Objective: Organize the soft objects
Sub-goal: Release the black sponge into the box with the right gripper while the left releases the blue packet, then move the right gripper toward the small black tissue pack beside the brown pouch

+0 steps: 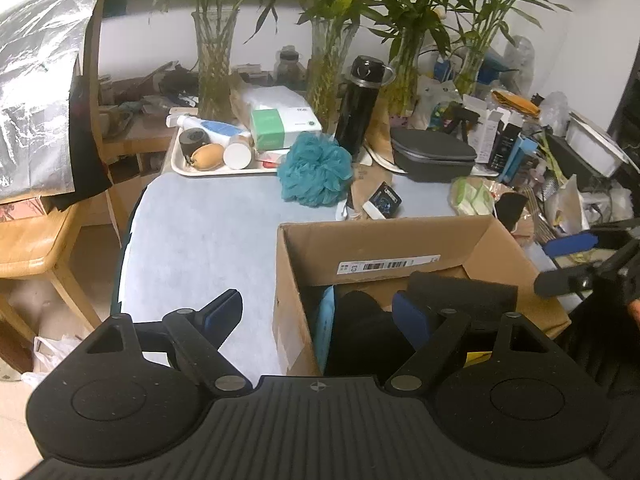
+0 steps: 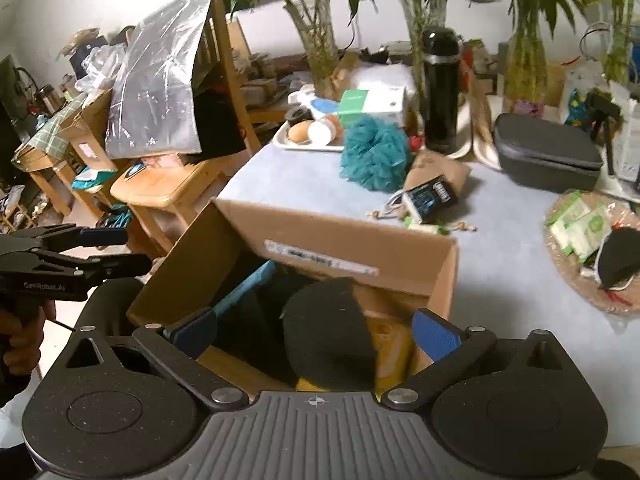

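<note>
An open cardboard box (image 1: 384,248) (image 2: 320,236) stands on the light blue table. Inside lie a black foam sponge (image 1: 464,288) (image 2: 328,332), a dark soft item (image 1: 360,332), a light blue item (image 2: 244,288) and something yellow (image 2: 390,344). A teal mesh bath pouf (image 1: 316,168) (image 2: 374,154) lies on the table beyond the box. My left gripper (image 1: 320,316) is open and empty, straddling the box's left wall; it also shows in the right wrist view (image 2: 132,248). My right gripper (image 2: 316,328) is open over the box, above the sponge; it also shows in the left wrist view (image 1: 568,260).
A white tray (image 1: 188,168) with bottles, a black flask (image 1: 358,108), a grey case (image 1: 434,154), a small black packet (image 2: 430,198), glass vases with plants (image 1: 214,72) and a woven mat with packets (image 2: 592,240) crowd the table. Wooden chairs (image 2: 172,184) stand left.
</note>
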Motion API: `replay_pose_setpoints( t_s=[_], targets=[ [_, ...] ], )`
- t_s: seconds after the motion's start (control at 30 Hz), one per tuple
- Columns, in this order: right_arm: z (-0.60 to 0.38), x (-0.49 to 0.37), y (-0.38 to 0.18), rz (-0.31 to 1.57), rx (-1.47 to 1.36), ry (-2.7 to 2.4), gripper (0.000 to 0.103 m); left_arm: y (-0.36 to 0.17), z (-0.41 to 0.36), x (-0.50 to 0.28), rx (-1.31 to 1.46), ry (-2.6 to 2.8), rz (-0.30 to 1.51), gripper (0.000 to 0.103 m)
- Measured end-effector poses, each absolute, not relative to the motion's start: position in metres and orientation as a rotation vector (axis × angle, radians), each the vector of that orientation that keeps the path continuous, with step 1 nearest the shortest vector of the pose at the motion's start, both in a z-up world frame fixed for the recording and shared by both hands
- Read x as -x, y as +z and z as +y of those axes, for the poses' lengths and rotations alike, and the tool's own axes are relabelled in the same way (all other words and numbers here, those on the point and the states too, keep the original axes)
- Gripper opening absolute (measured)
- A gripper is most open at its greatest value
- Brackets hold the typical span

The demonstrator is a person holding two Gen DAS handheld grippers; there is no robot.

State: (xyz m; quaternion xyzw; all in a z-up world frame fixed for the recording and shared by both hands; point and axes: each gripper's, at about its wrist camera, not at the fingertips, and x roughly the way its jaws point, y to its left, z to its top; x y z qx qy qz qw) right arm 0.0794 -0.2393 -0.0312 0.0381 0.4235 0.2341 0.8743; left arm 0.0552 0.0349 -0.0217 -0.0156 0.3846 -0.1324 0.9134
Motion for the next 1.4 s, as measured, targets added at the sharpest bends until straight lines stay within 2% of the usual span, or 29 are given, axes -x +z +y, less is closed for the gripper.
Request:
replay_pose_setpoints(
  t_s=[0.3,0.77,1.4],
  targets=[
    [-0.275,-0.091,-0.019,0.828,-0.134,0.388,0.103,-0.008,0.039,-0.071,0.098,-0.266,0.773,0.083],
    [-0.298,-0.102,-0.047,0.821,-0.140,0.300,0.103,-0.010,0.025,-0.087,0.085,-0.264,0.751,0.083],
    [-0.307,-0.140,-0.057,0.785,-0.116,0.245,0.103,-0.012,0.014,-0.106,0.027,-0.220,0.706,0.083]
  ],
)
